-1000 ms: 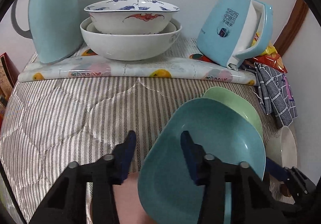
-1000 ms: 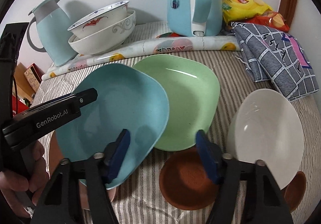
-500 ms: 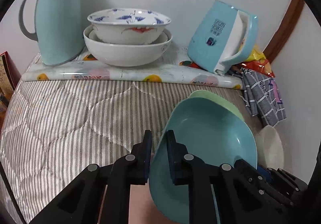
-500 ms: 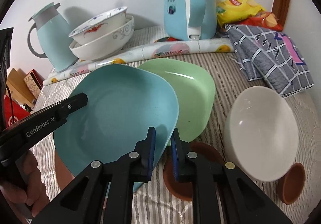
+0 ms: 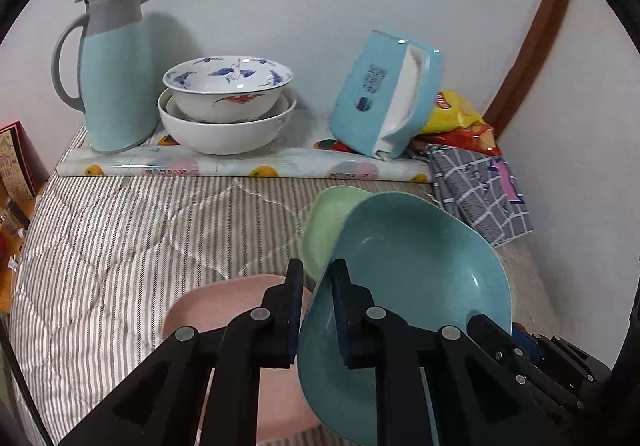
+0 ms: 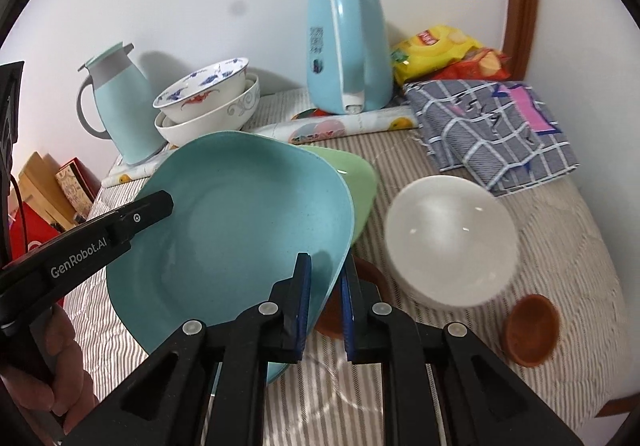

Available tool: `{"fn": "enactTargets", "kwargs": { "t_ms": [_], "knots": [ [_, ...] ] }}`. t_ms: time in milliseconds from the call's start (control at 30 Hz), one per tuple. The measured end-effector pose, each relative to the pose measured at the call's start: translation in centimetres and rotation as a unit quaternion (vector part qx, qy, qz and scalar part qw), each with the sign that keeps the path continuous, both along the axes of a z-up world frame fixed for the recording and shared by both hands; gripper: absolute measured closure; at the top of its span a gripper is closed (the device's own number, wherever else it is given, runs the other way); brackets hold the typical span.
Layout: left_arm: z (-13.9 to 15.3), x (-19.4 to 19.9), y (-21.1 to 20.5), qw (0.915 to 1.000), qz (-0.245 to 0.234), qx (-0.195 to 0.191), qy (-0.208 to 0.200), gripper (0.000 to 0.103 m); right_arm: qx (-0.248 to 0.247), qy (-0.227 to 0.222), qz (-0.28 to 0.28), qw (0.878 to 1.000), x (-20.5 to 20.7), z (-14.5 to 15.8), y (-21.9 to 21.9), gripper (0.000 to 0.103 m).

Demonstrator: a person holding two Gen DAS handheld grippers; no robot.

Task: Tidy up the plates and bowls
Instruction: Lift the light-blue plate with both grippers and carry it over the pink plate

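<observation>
A striped quilted cover (image 5: 120, 246) spread across the whole surface, and along its far edge by the wall lay a fruit-printed mat (image 5: 240, 168). On that mat stood a pale blue thermos jug (image 5: 116, 78) at the left, a pale blue electric kettle (image 6: 346, 54) toward the right, and between them a large white bowl (image 5: 226, 130) with a blue-and-red patterned bowl (image 5: 228, 86) nested inside it. A folded checked cloth (image 6: 492, 130) lay at the right of the cover, with yellow and red snack bags (image 6: 440, 50) behind it in the corner. The teal plate (image 6: 240, 230) was lifted off the cover and tilted, held at two sides: the left gripper (image 5: 316, 314) was clamped on its left rim, and the right gripper (image 6: 325, 310) was clamped on its near right edge, each with a pad on either face of the plate. Both pairs of jaws had just been closing, with the plate's rim between them. The teal plate overlapped a green plate (image 6: 356, 182) that lay on the cover behind it. In the left wrist view a pink plate (image 5: 224, 306) lay flat on the cover beneath the left gripper's fingers. To the right of the teal plate sat a white bowl (image 6: 452, 242) on the cover. A brown saucer (image 6: 370, 278) showed partly under the teal plate's edge and just beside the white bowl, and a smaller brown dish (image 6: 532, 330) sat near the white bowl's right side. A person's hand (image 6: 52, 378) gripped the left gripper's handle at the lower left of the right wrist view.
</observation>
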State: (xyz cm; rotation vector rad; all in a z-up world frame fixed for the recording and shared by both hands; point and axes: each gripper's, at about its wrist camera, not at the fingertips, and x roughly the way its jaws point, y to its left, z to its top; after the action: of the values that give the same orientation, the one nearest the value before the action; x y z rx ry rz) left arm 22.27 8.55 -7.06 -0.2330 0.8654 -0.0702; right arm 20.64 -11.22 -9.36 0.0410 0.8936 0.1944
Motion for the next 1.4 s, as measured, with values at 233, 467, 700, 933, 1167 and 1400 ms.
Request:
{"fn": "enactTargets", "kwargs": {
  "t_ms": [233, 467, 700, 933, 1167, 1400],
  "knots": [
    [1.1, -2.0, -2.2, 0.9998, -0.016, -0.005, -0.006, 0.089, 0.0, -0.011, -0.023, 1.0, -2.6, 1.3, -2.0, 0.09],
    [1.7, -3.8, -3.6, 0.9995, -0.025, -0.015, -0.009, 0.089, -0.003, -0.022, -0.038, 0.999, -5.0, 2.2, -3.6, 0.09],
    [2.4, -5.1, -4.4, 0.9992, -0.034, -0.015, -0.016, 0.089, -0.008, -0.032, -0.051, 0.998, -6.4, 3.0, -4.5, 0.091],
    [2.8, -6.1, -3.5, 0.9992, -0.031, -0.014, -0.022, 0.089, -0.007, -0.039, -0.052, 0.998, -7.4, 3.5, -3.8, 0.091],
    [2.7, -6.9, -1.7, 0.9998, -0.006, -0.005, -0.02, 0.089, 0.004, -0.035, -0.032, 0.999, -7.5, 3.1, -2.4, 0.092],
    [2.3, -7.4, 0.0, 0.9997, 0.021, 0.001, -0.015, 0.089, 0.013, -0.031, -0.005, 0.999, -7.2, 2.6, -0.8, 0.092]
  ]
}}
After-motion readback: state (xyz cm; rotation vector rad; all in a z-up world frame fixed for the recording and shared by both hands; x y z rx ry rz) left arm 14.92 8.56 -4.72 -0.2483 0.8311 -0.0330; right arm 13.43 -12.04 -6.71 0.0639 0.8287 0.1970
